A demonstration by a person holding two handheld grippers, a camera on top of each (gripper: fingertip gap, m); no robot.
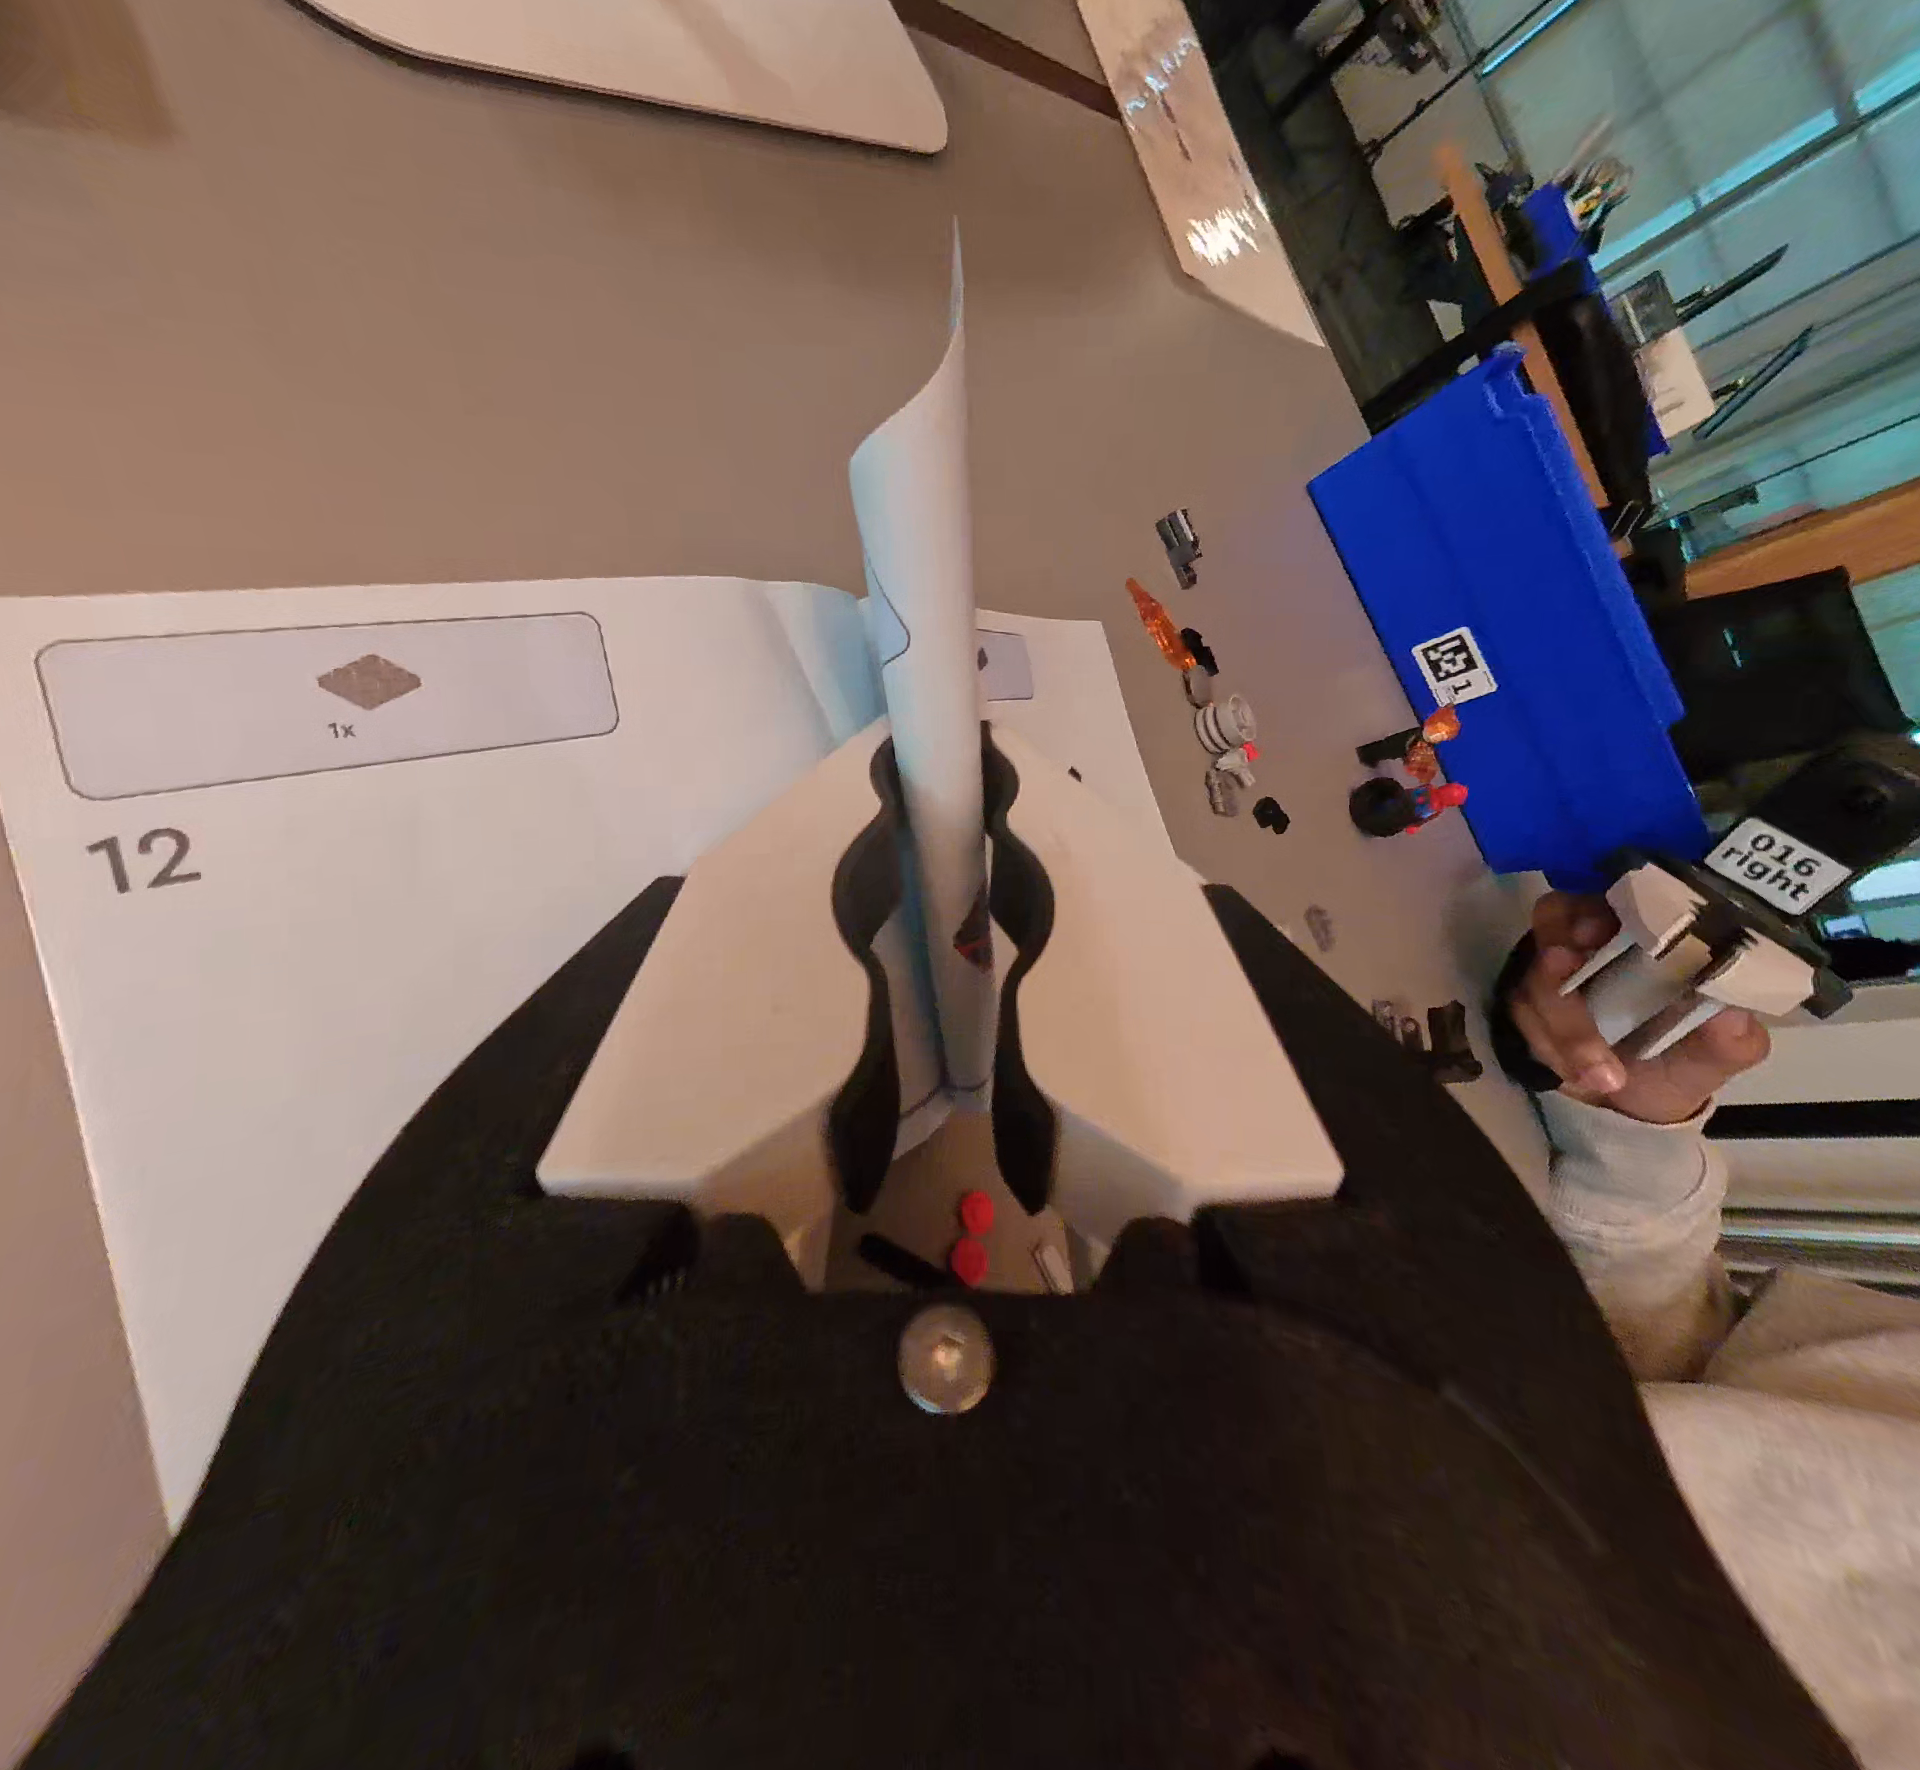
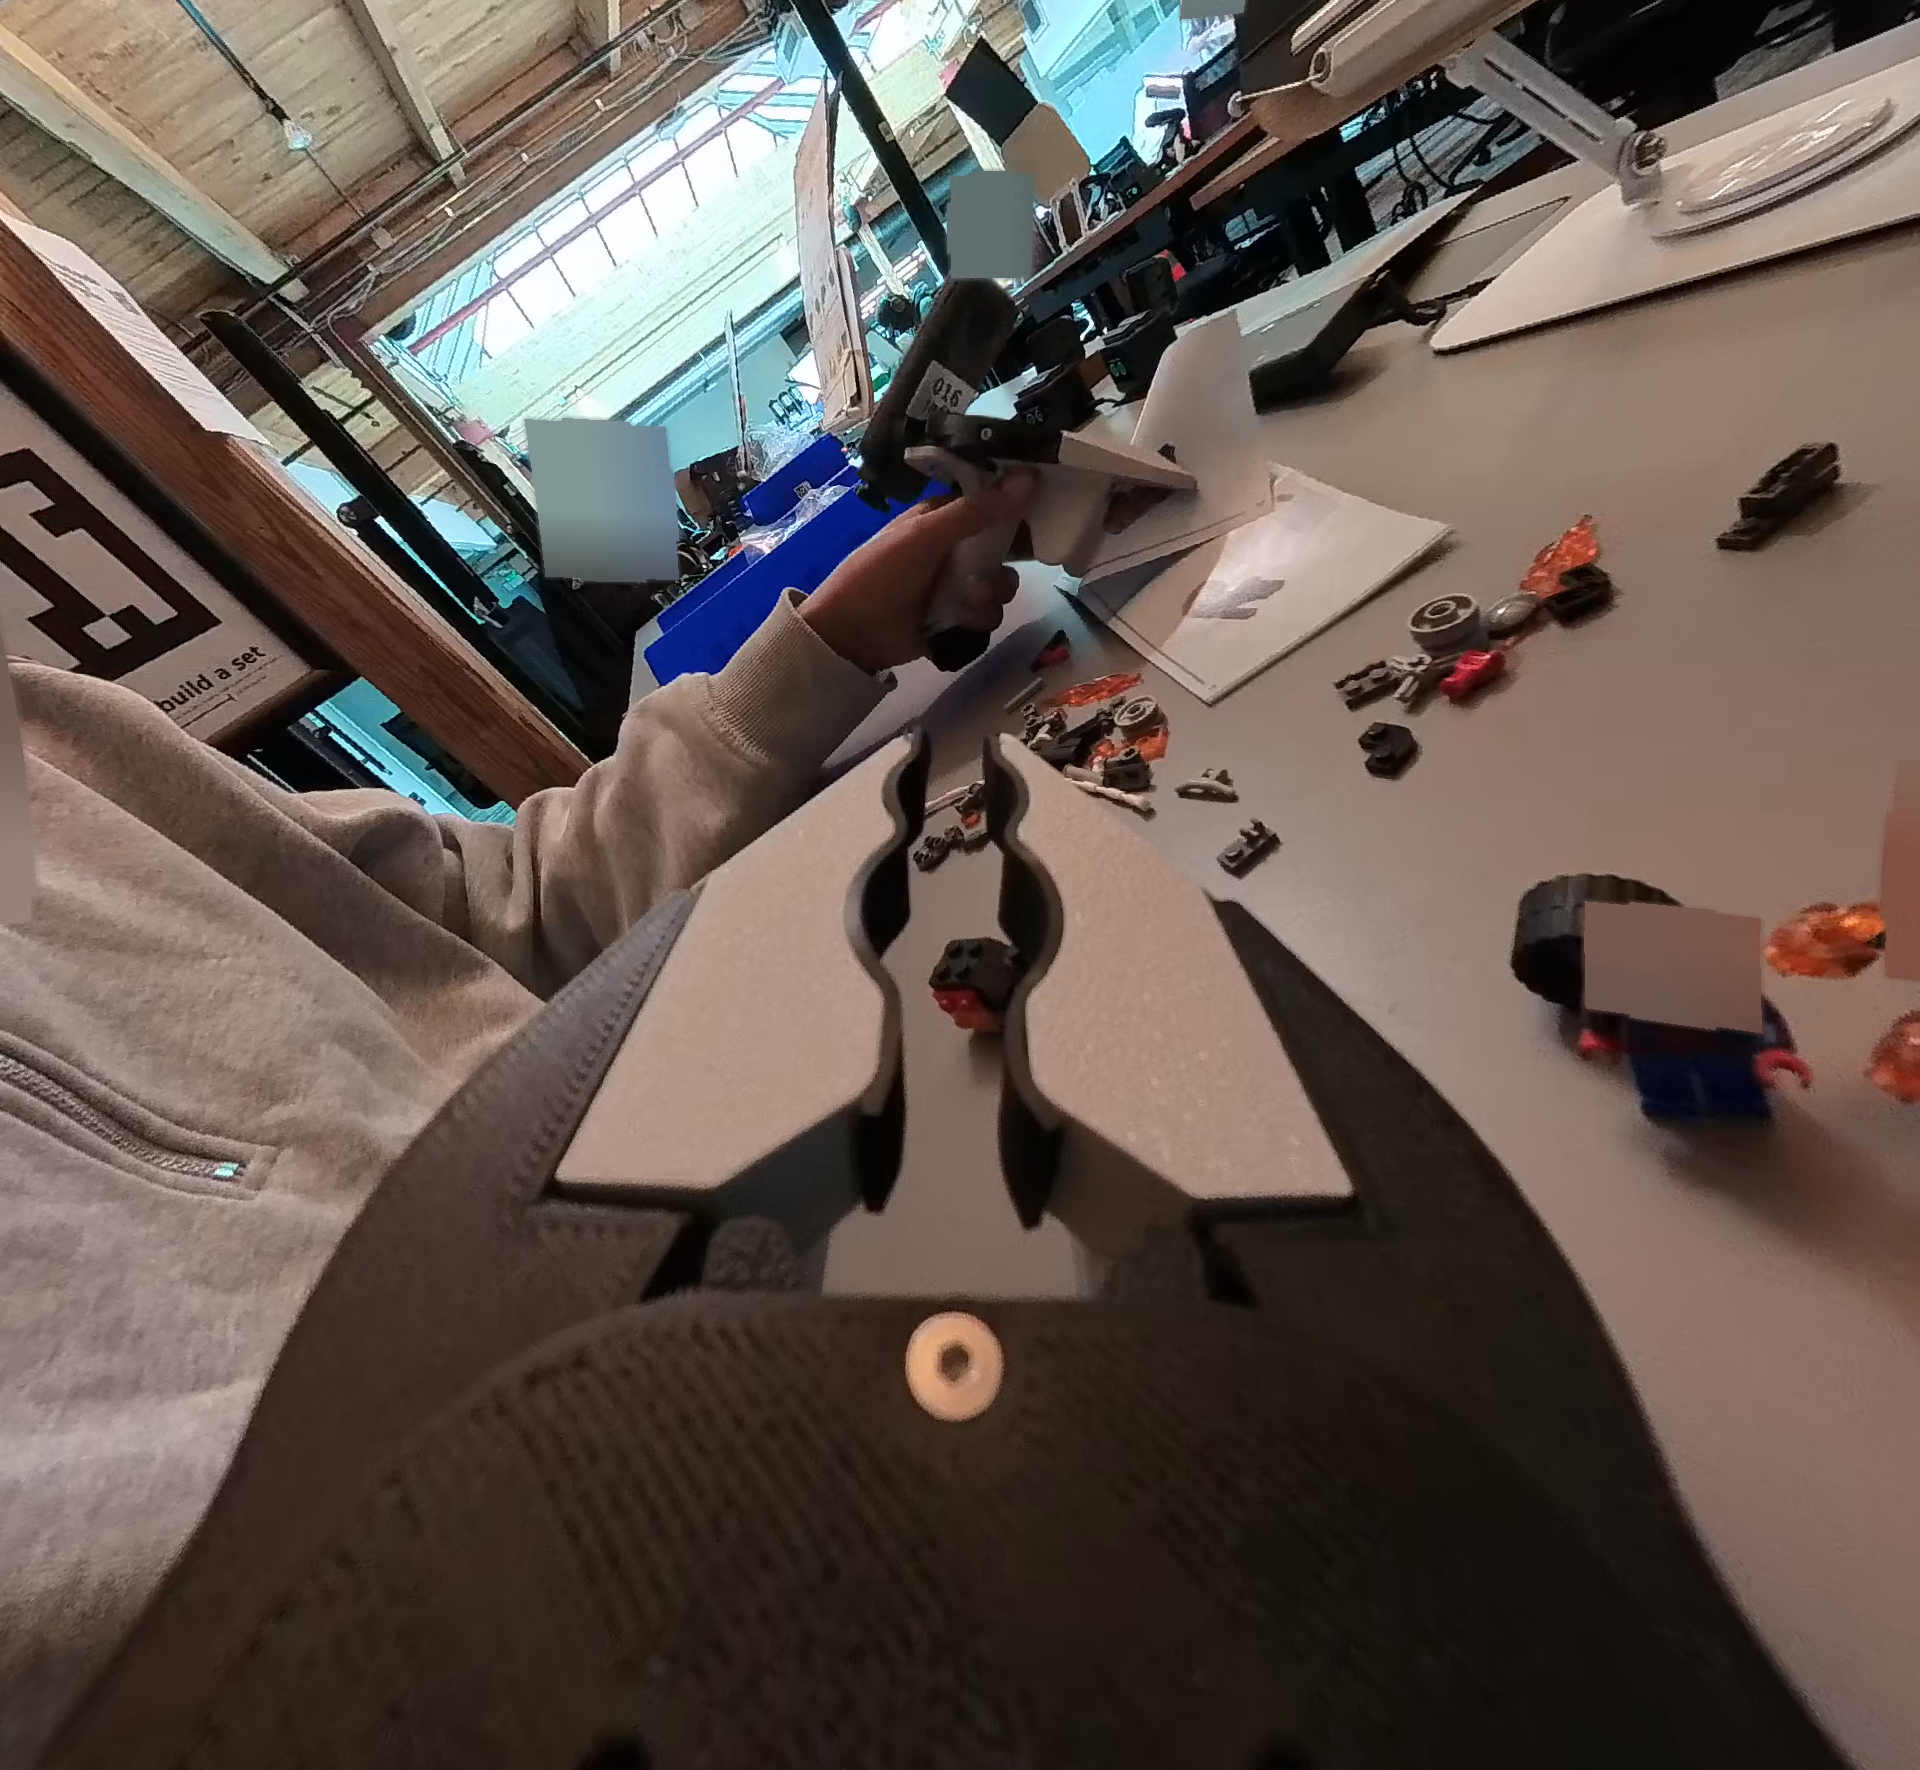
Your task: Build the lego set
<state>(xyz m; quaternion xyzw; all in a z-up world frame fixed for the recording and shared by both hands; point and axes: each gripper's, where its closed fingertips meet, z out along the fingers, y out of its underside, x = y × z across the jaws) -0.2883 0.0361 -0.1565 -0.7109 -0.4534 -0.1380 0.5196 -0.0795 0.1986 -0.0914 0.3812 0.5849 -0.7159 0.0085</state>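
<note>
My left gripper (image 1: 940, 754) is shut on one page (image 1: 925, 525) of the white instruction booklet (image 1: 416, 941) and holds that page upright, edge-on, above the open booklet on the grey table. It also shows in the right wrist view (image 2: 1174, 473), with the raised page (image 2: 1195, 401) over the booklet (image 2: 1299, 567). My right gripper (image 2: 958, 759) has a narrow gap between its fingers and is empty, low over the table. A small black and red lego piece (image 2: 971, 982) lies on the table under that gap. The right gripper (image 1: 1605, 1019) shows at the right of the left wrist view.
Loose lego pieces (image 2: 1444, 650) and orange flame parts (image 2: 1558, 557) lie beyond my right gripper. A minifigure (image 2: 1704, 1066) stands by a black round piece (image 2: 1548, 931). A blue bin (image 1: 1507, 660) sits at the table's edge. A white monitor base (image 1: 623, 6) is behind the booklet.
</note>
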